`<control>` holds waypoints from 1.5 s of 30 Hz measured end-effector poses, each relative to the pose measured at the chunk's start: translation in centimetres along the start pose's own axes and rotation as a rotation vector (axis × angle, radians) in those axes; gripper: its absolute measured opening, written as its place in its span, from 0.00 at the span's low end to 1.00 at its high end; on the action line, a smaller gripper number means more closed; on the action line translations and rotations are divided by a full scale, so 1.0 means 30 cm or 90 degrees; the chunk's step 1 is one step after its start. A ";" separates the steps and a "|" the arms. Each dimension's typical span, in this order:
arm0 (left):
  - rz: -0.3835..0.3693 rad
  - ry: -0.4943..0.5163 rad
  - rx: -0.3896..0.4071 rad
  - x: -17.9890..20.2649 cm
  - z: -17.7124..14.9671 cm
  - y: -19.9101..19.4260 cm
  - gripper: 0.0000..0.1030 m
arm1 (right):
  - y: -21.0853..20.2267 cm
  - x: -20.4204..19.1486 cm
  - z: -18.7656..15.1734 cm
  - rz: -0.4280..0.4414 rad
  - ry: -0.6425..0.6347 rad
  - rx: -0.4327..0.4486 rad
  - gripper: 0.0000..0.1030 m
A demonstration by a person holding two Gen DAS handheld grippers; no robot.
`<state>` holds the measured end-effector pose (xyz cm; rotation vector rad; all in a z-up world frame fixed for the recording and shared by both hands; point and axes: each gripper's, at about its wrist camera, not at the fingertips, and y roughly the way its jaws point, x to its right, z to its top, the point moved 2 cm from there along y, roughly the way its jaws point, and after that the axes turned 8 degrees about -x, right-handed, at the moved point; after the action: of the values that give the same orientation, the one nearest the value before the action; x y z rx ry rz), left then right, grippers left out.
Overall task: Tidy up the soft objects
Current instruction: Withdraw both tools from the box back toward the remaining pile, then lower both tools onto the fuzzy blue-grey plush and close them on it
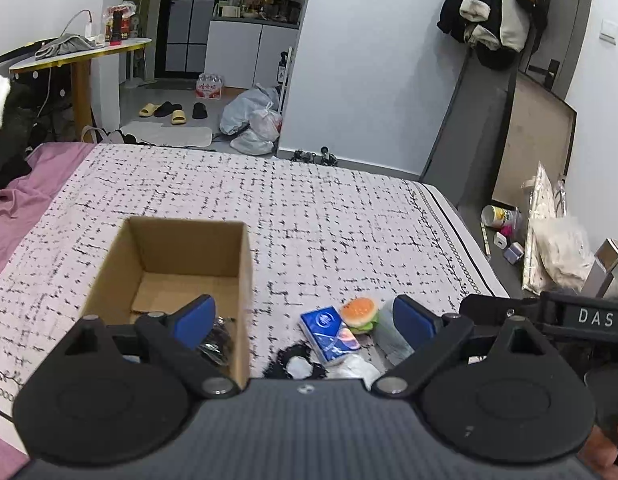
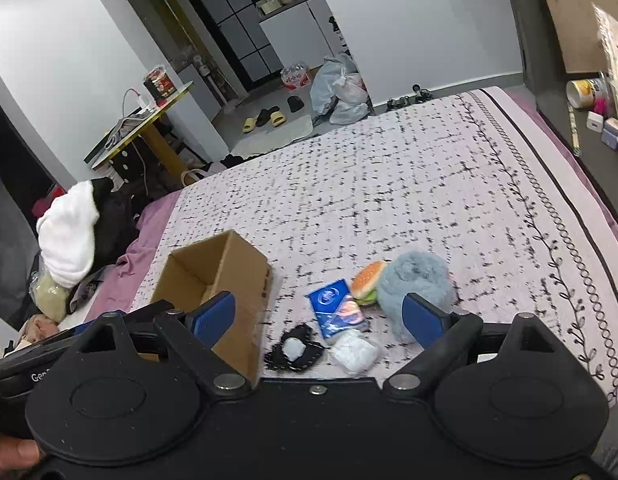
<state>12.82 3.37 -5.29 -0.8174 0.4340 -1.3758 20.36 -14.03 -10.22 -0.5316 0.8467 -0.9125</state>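
An open cardboard box [image 1: 181, 272] [image 2: 213, 276] stands on the patterned bedspread, with a dark item [image 1: 217, 344] in its near corner. To its right lies a cluster of things. They are a blue tissue pack [image 1: 329, 334] [image 2: 337, 312], a toy burger [image 1: 359, 314] [image 2: 367, 282], a fluffy grey-blue plush [image 2: 413, 284], a black lacy piece with a white centre [image 2: 295, 350] [image 1: 295, 362] and a white crumpled wad [image 2: 355, 350]. My left gripper [image 1: 305, 320] and right gripper [image 2: 319, 318] both hover open above and short of the cluster. Nothing is between their blue pads.
The bedspread [image 1: 309, 208] ends at a dark ledge with small bottles [image 1: 501, 220] on the right. A purple sheet [image 1: 13, 208] and a clothes heap [image 2: 73, 236] lie to the left. Beyond the bed are bags [image 1: 253, 120], slippers and a side table [image 1: 81, 52].
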 end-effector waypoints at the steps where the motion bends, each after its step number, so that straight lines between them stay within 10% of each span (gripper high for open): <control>1: -0.001 0.001 0.001 0.013 -0.007 0.005 0.92 | 0.001 0.017 -0.005 -0.002 0.004 -0.001 0.88; 16: -0.026 0.000 -0.010 0.116 -0.051 0.109 0.84 | 0.040 0.197 -0.049 0.007 0.070 -0.008 0.81; 45: -0.131 -0.050 -0.169 0.251 0.043 0.535 0.37 | 0.279 0.434 0.030 0.020 0.252 -0.057 0.42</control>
<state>26.08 -3.79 -14.74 -1.1566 0.4884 -1.4877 29.37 -20.69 -20.94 -0.4181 1.2548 -0.9700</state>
